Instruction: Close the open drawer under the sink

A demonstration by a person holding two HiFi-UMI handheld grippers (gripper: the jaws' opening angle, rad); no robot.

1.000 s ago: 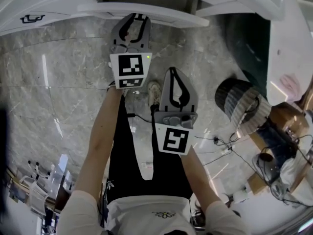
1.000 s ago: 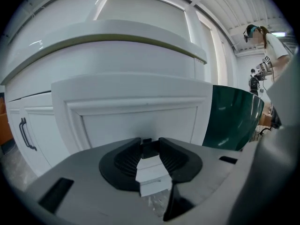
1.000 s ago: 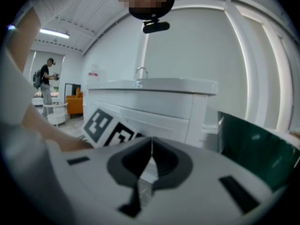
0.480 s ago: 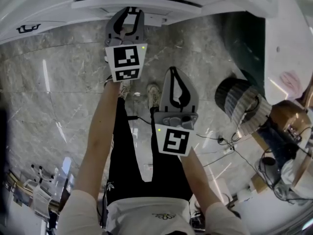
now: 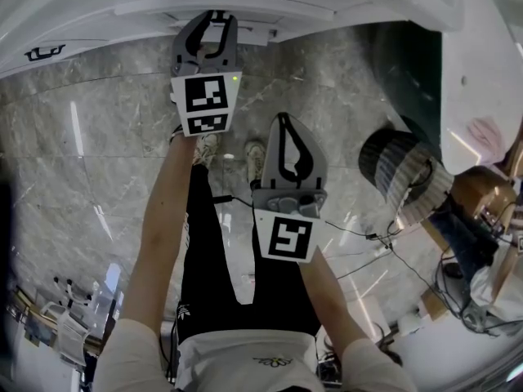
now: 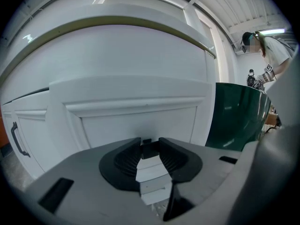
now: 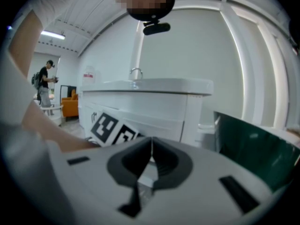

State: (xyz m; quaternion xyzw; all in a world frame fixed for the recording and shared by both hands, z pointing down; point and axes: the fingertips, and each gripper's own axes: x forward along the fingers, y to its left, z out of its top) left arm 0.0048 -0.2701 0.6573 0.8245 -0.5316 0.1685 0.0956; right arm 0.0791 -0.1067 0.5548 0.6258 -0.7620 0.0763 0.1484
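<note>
We hold the left hand-held gripper point(image 5: 216, 18) up against the white drawer point(image 5: 270, 8) under the sink point(image 7: 154, 84), at the top of the head view. Its jaws stand apart with nothing clamped, and its tips lie at the drawer's front panel point(image 6: 140, 116). In the left gripper view that panel stands slightly proud of the cabinet face. A small dark patch shows between the tips, but we cannot tell what it is. The right hand-held gripper point(image 5: 283, 119) hangs lower over the marble floor point(image 5: 98, 137), well back from the cabinet, jaws together and empty. A dark green bin point(image 6: 236, 116) stands just right of the cabinet.
</note>
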